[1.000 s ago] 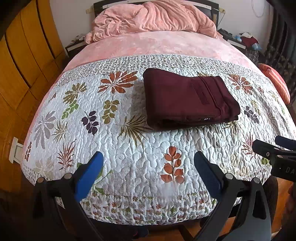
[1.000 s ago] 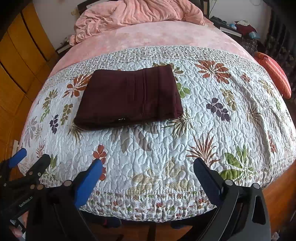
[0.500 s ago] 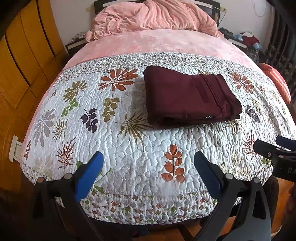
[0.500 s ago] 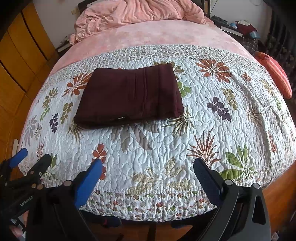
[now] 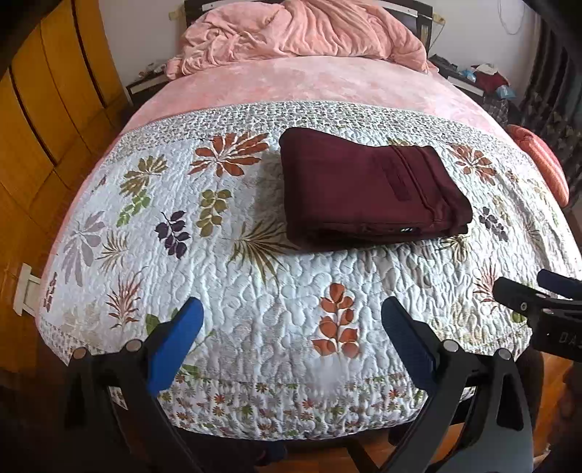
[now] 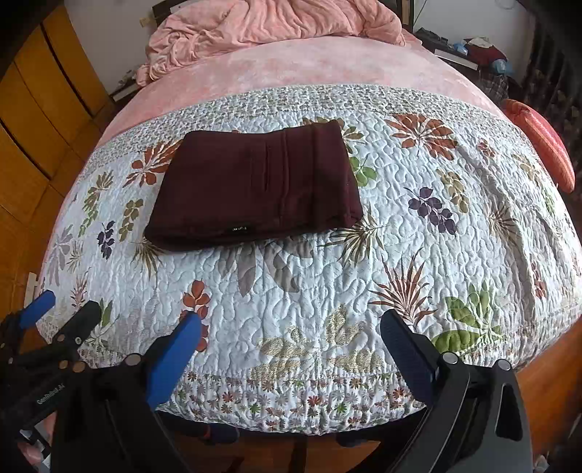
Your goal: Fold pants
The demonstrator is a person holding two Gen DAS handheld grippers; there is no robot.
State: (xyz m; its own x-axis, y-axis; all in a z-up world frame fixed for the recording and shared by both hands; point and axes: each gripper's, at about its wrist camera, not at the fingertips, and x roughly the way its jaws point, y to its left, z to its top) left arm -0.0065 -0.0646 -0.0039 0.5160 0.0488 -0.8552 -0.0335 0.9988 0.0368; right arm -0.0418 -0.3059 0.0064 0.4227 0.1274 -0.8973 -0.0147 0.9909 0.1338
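The dark maroon pants lie folded into a compact rectangle on the floral quilt. They also show in the right wrist view, left of centre. My left gripper is open and empty, held back at the foot of the bed, well short of the pants. My right gripper is open and empty too, also at the foot edge. Each gripper shows at the edge of the other's view: the right one and the left one.
A crumpled pink blanket lies at the head of the bed on a pink sheet. Wooden wardrobe doors stand on the left. An orange cushion and a cluttered bedside shelf are on the right.
Both grippers have drifted slightly, so the bed and pants sit a little lower in view. The pants have not moved on the quilt. Both grippers stay open.
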